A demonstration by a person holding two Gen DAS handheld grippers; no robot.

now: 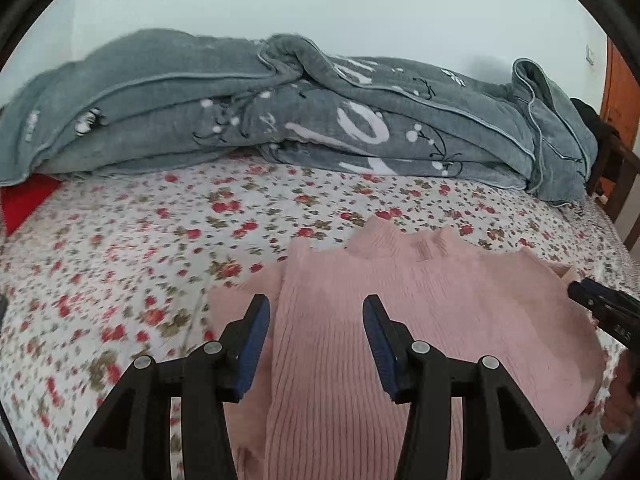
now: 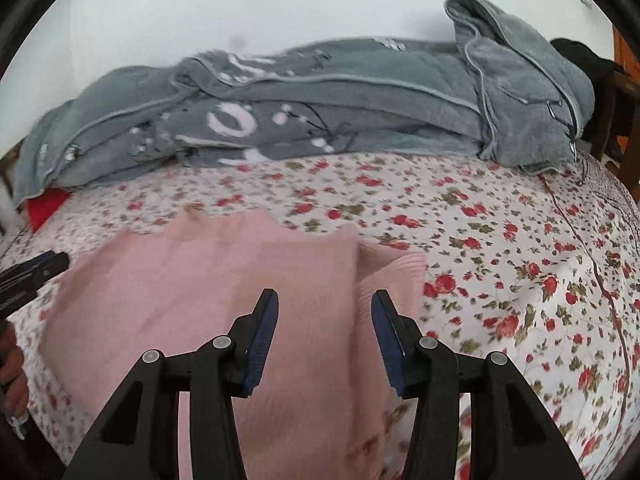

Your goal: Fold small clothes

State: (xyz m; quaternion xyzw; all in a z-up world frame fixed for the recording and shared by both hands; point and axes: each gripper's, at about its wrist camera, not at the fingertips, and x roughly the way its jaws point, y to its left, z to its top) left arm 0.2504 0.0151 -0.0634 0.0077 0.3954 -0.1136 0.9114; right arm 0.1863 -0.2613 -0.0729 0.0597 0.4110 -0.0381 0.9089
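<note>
A pink ribbed sweater (image 1: 440, 300) lies flat on the floral bed sheet (image 1: 120, 260), collar toward the far side. Its left part is folded over the body in a long strip. My left gripper (image 1: 316, 300) hovers open over that strip, with cloth below the blue pads but none pinched. In the right wrist view the sweater (image 2: 180, 280) has a sleeve doubled over along its right edge. My right gripper (image 2: 326, 294) stands open above that edge, holding nothing. Each gripper shows in the other's view: the right gripper (image 1: 600, 308) at the sweater's right side, the left gripper (image 2: 36, 268) at its left.
A rumpled grey blanket (image 1: 280, 112) stretches along the bed's far side against the wall. A red cloth (image 1: 24, 200) peeks from under its left end. Dark wooden furniture (image 1: 616, 168) stands past the bed's right corner. Bare floral sheet (image 2: 520, 260) lies right of the sweater.
</note>
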